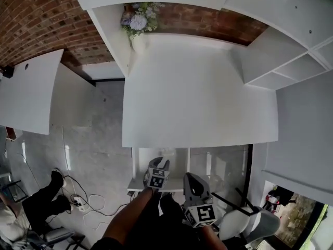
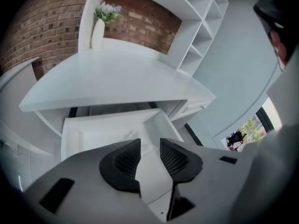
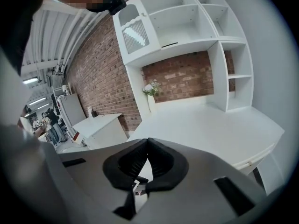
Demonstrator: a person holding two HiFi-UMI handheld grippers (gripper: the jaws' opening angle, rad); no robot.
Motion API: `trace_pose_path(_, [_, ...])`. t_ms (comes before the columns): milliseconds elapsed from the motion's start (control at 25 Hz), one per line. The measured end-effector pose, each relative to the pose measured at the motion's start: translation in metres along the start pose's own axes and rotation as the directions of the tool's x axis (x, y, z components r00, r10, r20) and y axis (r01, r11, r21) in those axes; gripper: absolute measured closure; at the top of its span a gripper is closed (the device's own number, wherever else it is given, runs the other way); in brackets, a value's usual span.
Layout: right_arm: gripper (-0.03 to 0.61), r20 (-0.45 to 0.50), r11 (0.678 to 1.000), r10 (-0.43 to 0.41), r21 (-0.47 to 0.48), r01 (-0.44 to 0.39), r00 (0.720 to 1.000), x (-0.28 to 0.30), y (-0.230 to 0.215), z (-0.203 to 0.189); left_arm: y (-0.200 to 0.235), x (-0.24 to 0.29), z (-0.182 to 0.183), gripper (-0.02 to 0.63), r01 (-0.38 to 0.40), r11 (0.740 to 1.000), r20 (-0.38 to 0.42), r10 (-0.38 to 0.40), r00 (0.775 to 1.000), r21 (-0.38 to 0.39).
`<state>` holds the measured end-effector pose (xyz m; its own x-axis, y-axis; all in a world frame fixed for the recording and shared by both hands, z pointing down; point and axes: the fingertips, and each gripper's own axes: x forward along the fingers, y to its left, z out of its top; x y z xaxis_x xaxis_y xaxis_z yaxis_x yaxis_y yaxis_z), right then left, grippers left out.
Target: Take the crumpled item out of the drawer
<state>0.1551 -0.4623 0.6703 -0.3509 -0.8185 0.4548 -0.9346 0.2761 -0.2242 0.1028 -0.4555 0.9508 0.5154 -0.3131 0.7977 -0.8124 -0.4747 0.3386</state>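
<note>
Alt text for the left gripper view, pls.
The left gripper, its black jaws apart with nothing between them, points down into an open white drawer under a white desk. What lies in the drawer is hard to tell, white on white. A white vase of flowers stands at the desk's far left, before a red brick wall.

- Two tongs: left tongs (image 2: 150,154), right tongs (image 3: 145,158).
- One white desk (image 1: 197,103).
- One open drawer (image 2: 100,127) below the desk top.
- One vase (image 2: 97,32) holding flowers.
- One white shelf unit (image 3: 196,20) on the desk.
</note>
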Motion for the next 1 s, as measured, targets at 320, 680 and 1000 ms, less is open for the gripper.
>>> trace_pose_path(320, [0.565,-0.081,0.999,-0.041,0.028,0.043,0.996,0.014,-0.029,-0.036,0.024,0.072,-0.048,0.442,-0.046,0.993,-0.175,0.027,0.984,-0.105])
trace_pose_path(680, [0.565,-0.086,0.998,-0.029,0.057,0.034,0.996,0.026,-0.033,-0.046,0.044,0.115,-0.078,0.440,-0.101,0.971,-0.304,0.030,0.952,-0.218])
trace_pose_path(1000, [0.565,-0.048,0.997,-0.032,0.075,0.035,0.998,0.020,-0.037,-0.042,0.036,0.120,-0.092,0.526,-0.072,0.976,-0.350,-0.006,0.937,-0.207])
